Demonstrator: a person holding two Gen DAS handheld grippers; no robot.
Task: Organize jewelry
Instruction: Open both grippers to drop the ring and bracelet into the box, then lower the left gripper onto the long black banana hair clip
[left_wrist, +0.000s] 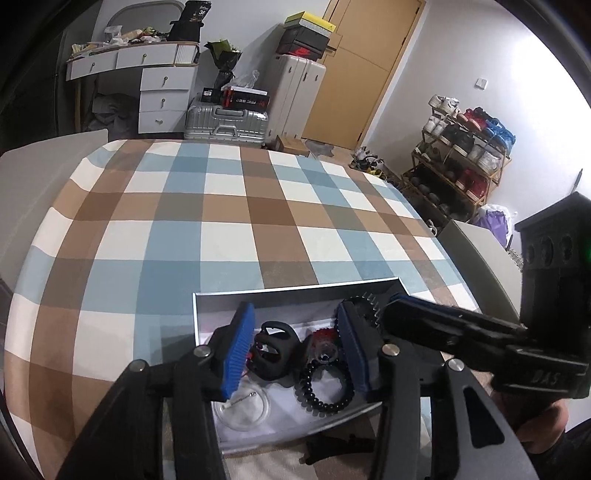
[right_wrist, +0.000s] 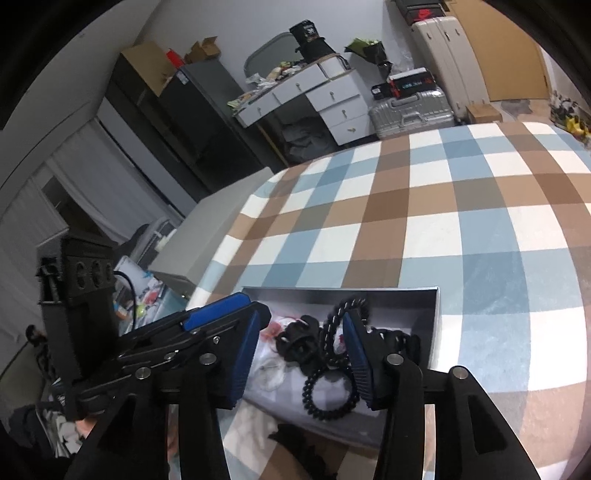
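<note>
The jewelry is gathered in a shallow open box (left_wrist: 295, 291) set on the checked cloth (left_wrist: 221, 221) at the near edge of the bed or table; its pieces are judged light, small and apt to tangle, so that one lifted carelessly may drag a neighbour with it. The black spiral band (left_wrist: 325, 387) is taken to be springy and soft, best pinched across one side of its ring rather than through the middle; the black claw clip (left_wrist: 273, 350) is judged stiff plastic with curved, somewhat slippery faces, best held across its broad body; the clear ring (left_wrist: 243, 410), nearly lost against the pale floor of the box, is thought slick and perhaps brittle, to be pinched gently at its rim; a red piece (left_wrist: 325, 338) is seen beside the clip, and a black toothed piece (left_wrist: 364, 302) against the far wall, its kind not to be told. In look the items are mostly glossy black, with one red and one transparent. The left gripper (left_wrist: 295, 350) is held released over the box, its blue pads apart and nothing pressed between them; the right gripper (right_wrist: 301, 354) is likewise released, spread to either side of the clip and the band, grasping nothing.
</note>
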